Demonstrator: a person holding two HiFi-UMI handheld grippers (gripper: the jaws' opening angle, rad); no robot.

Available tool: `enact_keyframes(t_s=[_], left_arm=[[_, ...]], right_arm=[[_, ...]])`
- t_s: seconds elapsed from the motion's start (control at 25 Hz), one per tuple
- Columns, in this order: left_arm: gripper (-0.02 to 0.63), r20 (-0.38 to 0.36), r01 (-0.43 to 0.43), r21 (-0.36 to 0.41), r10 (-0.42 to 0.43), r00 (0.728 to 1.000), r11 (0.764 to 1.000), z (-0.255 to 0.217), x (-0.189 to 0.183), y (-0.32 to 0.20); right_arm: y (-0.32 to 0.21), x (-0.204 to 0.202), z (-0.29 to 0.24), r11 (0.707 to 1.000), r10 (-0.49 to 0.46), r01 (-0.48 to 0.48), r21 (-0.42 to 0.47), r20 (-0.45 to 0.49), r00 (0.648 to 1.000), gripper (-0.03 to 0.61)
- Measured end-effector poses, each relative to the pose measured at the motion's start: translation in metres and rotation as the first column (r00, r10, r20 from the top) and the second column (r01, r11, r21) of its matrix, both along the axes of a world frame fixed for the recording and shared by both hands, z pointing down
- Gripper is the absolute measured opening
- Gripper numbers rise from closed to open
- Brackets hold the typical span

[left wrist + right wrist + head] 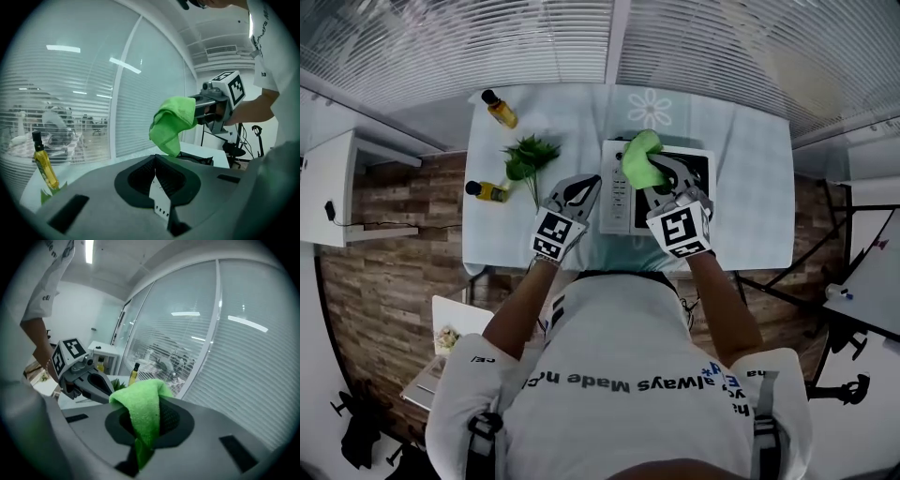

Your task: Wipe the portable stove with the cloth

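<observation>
Clamped at its fold in the right gripper's [140, 448] closed jaws, the green cloth [140, 411] hangs over the portable stove [697, 167] on the pale table [750, 187]. A good wipe likely means lowering it until the loose part lies flat on the top, then sweeping with a firm clamp. Only the head view lays out the whole stove, with a plant [525, 159] to its left, while the right gripper view shows the grip but no stove. The left gripper [161, 194], jaws together and empty, sees the cloth side-on.

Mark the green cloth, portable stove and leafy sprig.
green cloth [641, 157], head view, middle of the bunched fabric.
portable stove [616, 192], head view, white control panel.
leafy sprig [525, 157], head view, centre of the leaves.
</observation>
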State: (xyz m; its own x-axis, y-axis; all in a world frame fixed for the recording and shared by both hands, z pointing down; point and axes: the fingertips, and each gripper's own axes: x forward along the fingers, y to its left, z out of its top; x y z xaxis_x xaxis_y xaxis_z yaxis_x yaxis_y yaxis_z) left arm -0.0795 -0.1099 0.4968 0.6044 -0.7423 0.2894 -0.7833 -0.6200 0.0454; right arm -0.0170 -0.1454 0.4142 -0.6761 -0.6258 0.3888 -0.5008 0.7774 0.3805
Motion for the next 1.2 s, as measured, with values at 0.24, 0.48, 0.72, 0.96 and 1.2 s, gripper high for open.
enact_keyframes(t_s=[0.24,0.48,0.72,0.96,1.2], left_arm=[[0.012,0.028,-0.037,-0.098,0.04,0.999,0.994,0.056,-0.001,-0.013],[0.012,0.051,-0.075,-0.174,0.085,0.995,0.982,0.094,0.009,-0.02],[0.012,0.06,-0.068,-0.269,0.087,0.994,0.961,0.12,0.009,-0.02],[0.012,0.066,-0.079,-0.291,0.102,0.993,0.953,0.122,0.012,-0.017],[0.012,0.068,-0.099,-0.285,0.124,0.99,0.953,0.117,0.017,-0.012]], right_arm=[[-0.034,-0.025,0.067,0.998,-0.061,0.064,0.007,-0.22,0.974,0.023],[-0.061,-0.04,0.135,0.994,-0.107,0.104,-0.031,-0.424,0.899,0.023],[-0.072,-0.037,0.186,0.989,-0.144,0.126,-0.072,-0.592,0.793,0.023],[-0.065,-0.037,0.198,0.983,-0.181,0.115,-0.146,-0.613,0.769,0.023],[-0.042,-0.037,0.199,0.972,-0.229,0.137,-0.192,-0.626,0.745,0.023]])
